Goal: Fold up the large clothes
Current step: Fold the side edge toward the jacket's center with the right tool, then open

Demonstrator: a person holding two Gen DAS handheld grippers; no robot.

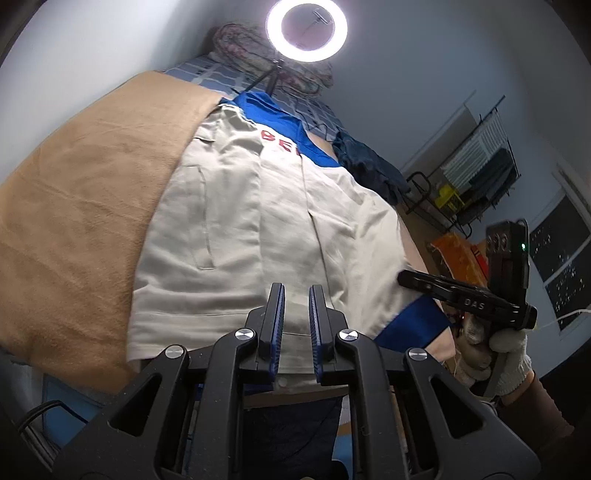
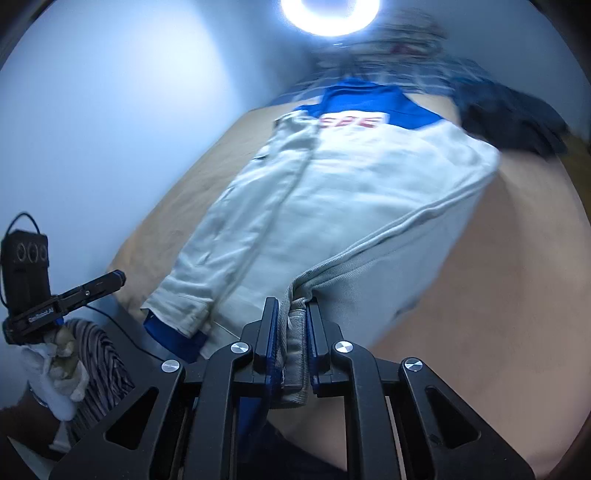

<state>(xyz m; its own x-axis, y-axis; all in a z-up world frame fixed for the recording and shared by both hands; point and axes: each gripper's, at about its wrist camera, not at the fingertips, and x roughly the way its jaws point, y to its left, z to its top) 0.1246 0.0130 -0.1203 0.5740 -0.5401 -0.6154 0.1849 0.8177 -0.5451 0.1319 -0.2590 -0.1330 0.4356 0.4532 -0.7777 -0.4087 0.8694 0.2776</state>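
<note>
Clamping the cream jacket (image 2: 332,192) hem, right tongs (image 2: 291,321); left tongs (image 1: 296,314) nearly together, empty; tan blanket (image 1: 85,206) bare alongside.

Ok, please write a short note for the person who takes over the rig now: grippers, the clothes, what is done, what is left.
Right gripper: shut on the thick hem of the beige and blue jacket, lifting that corner.
Left gripper: nearly shut; the jacket's lower edge lies between its fingers, but whether the pads pinch it cannot be told.
Jacket: lies lengthwise on the tan blanket, collar toward the ring light, red letters showing. A dark blue garment lies bunched by its far shoulder.
Done: jacket spread out, bottom hem taken up.
Left: bring the hem toward the collar, flatten, then probably fold the dark garment.
</note>
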